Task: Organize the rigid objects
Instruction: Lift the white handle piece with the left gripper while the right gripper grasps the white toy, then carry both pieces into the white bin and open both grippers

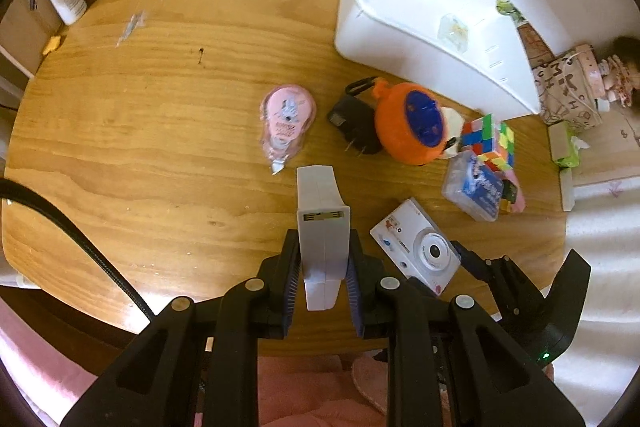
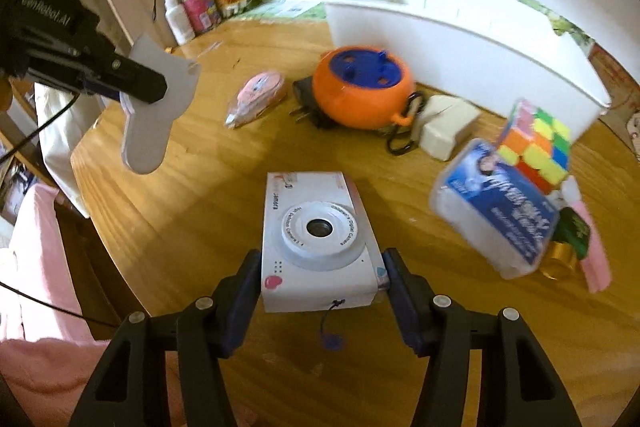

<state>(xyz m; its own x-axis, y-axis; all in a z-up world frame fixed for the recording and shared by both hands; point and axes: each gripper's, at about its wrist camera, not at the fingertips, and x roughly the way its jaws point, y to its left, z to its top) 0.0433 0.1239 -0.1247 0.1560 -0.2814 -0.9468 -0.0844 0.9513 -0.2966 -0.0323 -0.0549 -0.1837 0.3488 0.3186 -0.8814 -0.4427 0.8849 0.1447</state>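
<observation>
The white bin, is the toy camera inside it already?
No, the toy camera is held between the fingers of the right gripper above the wooden table, well short of the white bin.

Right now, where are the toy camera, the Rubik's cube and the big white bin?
toy camera point(image 2: 318, 227), right wrist view, on its lens ring.
Rubik's cube point(image 2: 538, 147), right wrist view, on its front face.
white bin point(image 1: 404, 39), left wrist view, on its near wall.

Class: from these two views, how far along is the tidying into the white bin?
Done: the white bin holds one small item at most. In hand: left tongs grip a white block; right tongs grip the toy camera. Left: orange pot, cube, pink tape.
</observation>
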